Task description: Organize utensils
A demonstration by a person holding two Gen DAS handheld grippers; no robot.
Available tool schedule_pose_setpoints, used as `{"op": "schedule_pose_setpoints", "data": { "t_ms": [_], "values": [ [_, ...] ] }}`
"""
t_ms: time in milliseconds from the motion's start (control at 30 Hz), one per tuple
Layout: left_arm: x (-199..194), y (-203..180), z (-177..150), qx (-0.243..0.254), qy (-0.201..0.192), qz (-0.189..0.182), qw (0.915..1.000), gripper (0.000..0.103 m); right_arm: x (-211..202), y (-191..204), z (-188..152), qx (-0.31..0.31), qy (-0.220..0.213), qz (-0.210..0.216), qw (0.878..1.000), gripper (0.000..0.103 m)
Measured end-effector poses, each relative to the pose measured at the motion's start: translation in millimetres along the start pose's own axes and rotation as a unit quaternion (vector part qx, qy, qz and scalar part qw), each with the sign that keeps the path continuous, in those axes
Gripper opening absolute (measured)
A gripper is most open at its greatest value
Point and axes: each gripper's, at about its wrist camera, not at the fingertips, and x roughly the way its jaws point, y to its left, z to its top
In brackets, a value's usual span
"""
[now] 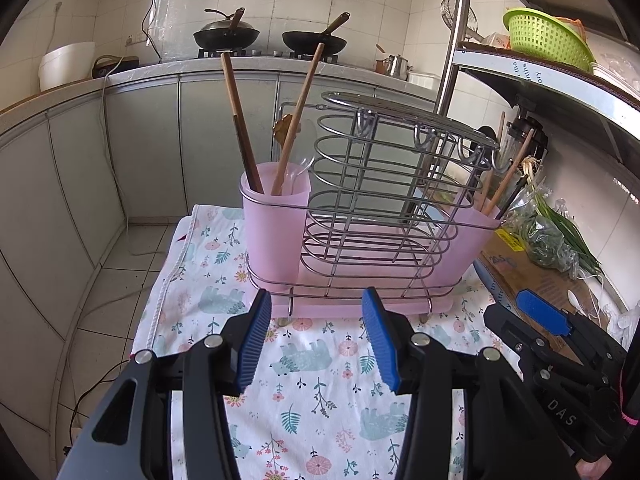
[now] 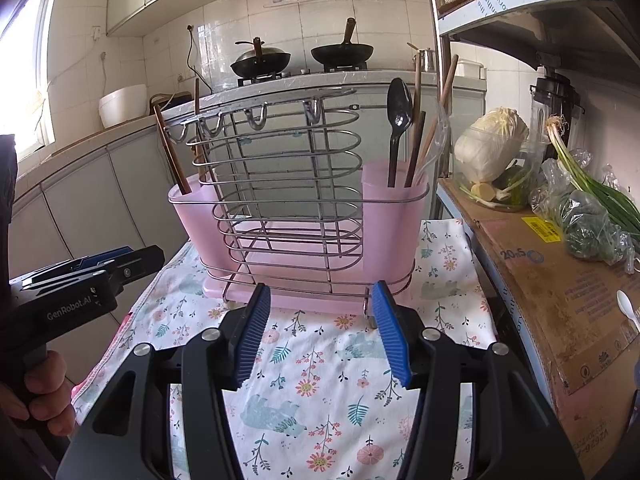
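Note:
A chrome wire utensil rack [image 1: 384, 200] with pink plastic cups stands on a floral cloth [image 1: 320, 380]. Its left cup [image 1: 276, 224] holds wooden chopsticks [image 1: 240, 120] and a clear spoon. In the right wrist view the rack [image 2: 288, 200] has a right cup [image 2: 394, 216] with a black spoon [image 2: 400, 112], chopsticks and a clear spoon. My left gripper [image 1: 316, 308] is open and empty in front of the rack. My right gripper [image 2: 320, 300] is open and empty, also just short of the rack's base. The right gripper's blue pad shows in the left wrist view [image 1: 540, 312].
A cardboard box [image 2: 560, 280] lies to the right with a white plastic spoon [image 2: 628, 308], bagged greens [image 2: 588, 216] and a cabbage [image 2: 492, 144]. A metal shelf post [image 2: 440, 60] rises beside the rack. Counter with woks [image 1: 272, 36] stands behind. The floor drops off left of the cloth.

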Motion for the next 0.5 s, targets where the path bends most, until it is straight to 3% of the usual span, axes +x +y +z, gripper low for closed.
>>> {"op": "schedule_pose_setpoints", "data": {
  "t_ms": [500],
  "values": [
    [4.1,5.2,-1.8,0.000,0.004,-0.005,1.0000,0.047,4.0,0.0,-5.3,-0.002,0.005,-0.001,1.000,0.053]
  ]
}}
